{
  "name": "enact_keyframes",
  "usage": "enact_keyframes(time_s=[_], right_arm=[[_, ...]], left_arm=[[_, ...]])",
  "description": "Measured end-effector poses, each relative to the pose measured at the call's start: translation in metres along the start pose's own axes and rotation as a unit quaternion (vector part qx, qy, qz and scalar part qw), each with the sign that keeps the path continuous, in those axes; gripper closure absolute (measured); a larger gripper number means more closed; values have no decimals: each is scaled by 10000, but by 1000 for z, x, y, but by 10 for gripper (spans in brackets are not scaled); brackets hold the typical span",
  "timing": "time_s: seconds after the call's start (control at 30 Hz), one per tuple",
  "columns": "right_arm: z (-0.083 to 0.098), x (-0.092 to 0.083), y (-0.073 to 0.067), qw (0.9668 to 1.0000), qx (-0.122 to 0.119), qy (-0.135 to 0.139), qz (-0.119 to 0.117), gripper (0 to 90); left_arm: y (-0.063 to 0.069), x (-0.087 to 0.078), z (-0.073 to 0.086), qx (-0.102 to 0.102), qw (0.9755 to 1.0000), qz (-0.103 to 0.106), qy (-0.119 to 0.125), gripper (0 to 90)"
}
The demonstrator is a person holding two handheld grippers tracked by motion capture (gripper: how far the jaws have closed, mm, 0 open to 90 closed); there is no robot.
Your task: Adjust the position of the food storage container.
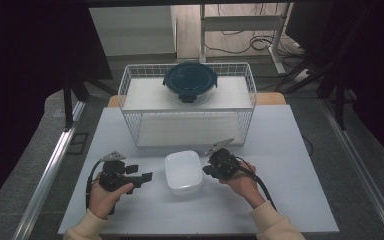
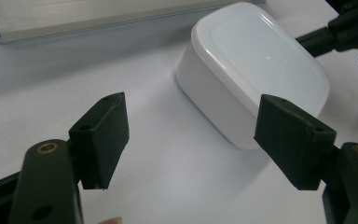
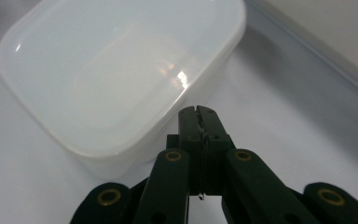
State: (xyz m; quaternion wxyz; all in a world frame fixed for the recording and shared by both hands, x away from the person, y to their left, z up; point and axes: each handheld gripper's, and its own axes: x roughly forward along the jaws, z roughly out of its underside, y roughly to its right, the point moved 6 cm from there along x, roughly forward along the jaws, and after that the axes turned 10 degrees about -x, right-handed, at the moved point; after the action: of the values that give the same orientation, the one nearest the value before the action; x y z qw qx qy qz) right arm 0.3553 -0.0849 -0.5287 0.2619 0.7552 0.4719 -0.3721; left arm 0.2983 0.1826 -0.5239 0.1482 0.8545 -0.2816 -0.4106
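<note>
A white lidded plastic box (image 1: pixel 183 171) sits on the table between my two grippers. My left gripper (image 1: pixel 147 176) is left of the box, jaws wide open and empty, pointing at it. In the left gripper view the box (image 2: pixel 256 70) lies ahead of the open left gripper (image 2: pixel 193 140), beyond its pads. My right gripper (image 1: pixel 206 169) is at the box's right side, jaws shut with nothing between them. In the right gripper view the shut tips of my right gripper (image 3: pixel 197 112) sit right at the edge of the box (image 3: pixel 116 70); contact cannot be told.
A white wire basket rack (image 1: pixel 187 107) stands behind the box, with a round dark-lidded glass container (image 1: pixel 190 81) on its top shelf. The white table (image 1: pixel 290 200) runs to its front edge near the person's sleeves.
</note>
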Motion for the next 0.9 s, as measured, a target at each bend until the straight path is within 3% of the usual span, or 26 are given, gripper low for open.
enact_keyframes(time_s=[0.23, 0.53, 0.67, 0.9], right_arm=[[1, 5, -19, 9998, -114, 0, -190, 893], [0, -1, -17, 9998, -8, 141, -145, 893], [0, -10, -14, 9995, -23, 319, 32, 893], [7, -35, -12, 9966, 236, 782, 126, 891]], left_arm=[[0, 0, 0, -19, 10000, -13, 9, 254], [-2, -1, -1, -41, 10000, -27, 33, 254], [-1, -3, -1, -36, 10000, -12, 57, 254], [2, -7, -3, -52, 9999, 50, 149, 254]])
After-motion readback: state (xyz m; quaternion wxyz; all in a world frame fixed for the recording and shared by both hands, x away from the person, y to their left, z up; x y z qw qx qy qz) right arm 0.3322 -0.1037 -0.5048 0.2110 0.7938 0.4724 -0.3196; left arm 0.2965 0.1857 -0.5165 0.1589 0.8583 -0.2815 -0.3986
